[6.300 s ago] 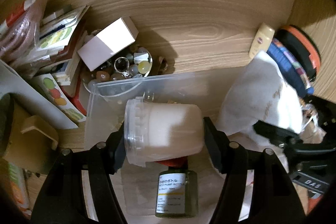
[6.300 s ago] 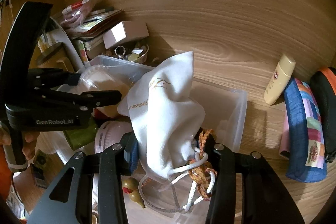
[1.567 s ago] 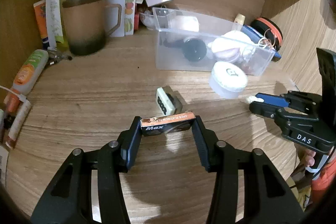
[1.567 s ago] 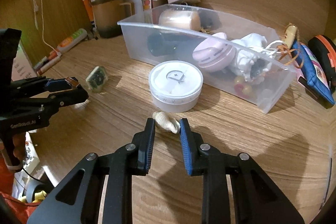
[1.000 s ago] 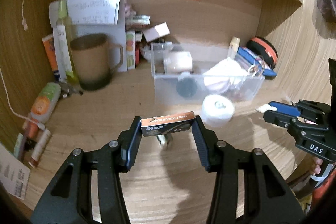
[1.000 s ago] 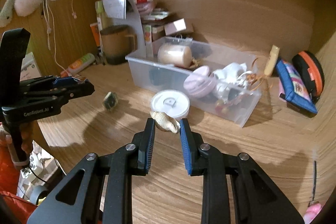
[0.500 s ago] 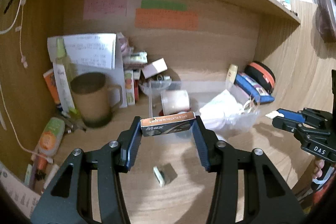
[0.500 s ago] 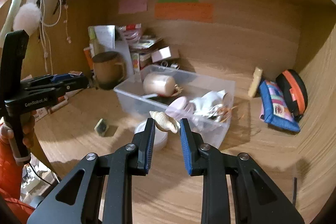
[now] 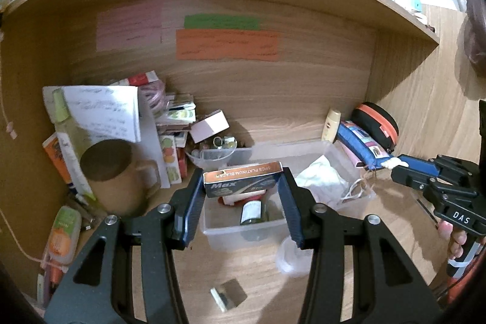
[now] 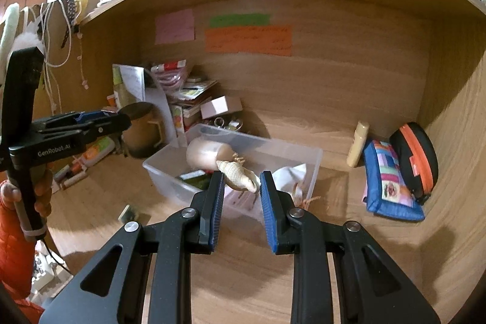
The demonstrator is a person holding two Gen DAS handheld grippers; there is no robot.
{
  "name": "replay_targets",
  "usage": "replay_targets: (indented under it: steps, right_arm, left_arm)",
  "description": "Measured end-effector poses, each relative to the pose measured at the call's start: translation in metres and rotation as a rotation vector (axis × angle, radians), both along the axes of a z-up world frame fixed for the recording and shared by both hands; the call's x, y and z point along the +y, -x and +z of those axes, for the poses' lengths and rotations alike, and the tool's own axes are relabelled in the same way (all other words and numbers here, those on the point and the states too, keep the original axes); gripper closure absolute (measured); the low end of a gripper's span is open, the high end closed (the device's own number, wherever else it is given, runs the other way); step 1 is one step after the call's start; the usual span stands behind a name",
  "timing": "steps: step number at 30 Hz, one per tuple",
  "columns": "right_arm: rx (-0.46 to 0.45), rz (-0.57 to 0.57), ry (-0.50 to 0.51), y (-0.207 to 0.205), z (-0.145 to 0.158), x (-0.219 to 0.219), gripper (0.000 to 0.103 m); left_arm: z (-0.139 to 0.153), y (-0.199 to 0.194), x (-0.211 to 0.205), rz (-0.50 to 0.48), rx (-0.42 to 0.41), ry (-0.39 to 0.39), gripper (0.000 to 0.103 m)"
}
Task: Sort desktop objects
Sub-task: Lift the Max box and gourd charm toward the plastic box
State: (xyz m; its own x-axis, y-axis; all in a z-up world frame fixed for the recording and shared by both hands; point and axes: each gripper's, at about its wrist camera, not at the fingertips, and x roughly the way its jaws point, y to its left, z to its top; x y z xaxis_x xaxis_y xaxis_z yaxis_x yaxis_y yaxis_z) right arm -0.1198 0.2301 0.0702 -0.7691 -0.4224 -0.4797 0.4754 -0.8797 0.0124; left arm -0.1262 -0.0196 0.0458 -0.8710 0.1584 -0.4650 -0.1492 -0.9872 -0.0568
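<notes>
While left gripper [image 9: 243, 184] fingers clamp the blade box [image 9: 241, 182] | right gripper [image 10: 241, 176] fingers nearly closed, pinching the seashell [image 10: 238, 172] | both held above the clear bin [image 10: 306, 169] on the counter [image 10: 249, 278].

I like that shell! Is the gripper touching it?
Touching. In the right wrist view, the right gripper pinches the seashell between its fingertips, each end pressed against a blue pad, holding it in the air.

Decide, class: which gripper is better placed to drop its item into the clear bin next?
Probably the right gripper: its shell shows against the bin interior, while the left gripper holds its box nearer the bin's near wall.
</notes>
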Motion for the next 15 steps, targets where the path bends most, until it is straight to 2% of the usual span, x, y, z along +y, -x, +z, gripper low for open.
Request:
replay_targets:
  steps: [15]
  right_arm:
    - [-0.015, -0.024, 0.047, 0.056, -0.001, 0.001, 0.081]
  left_arm:
    - [-0.003, 0.06, 0.033, -0.079, -0.043, 0.019, 0.055]
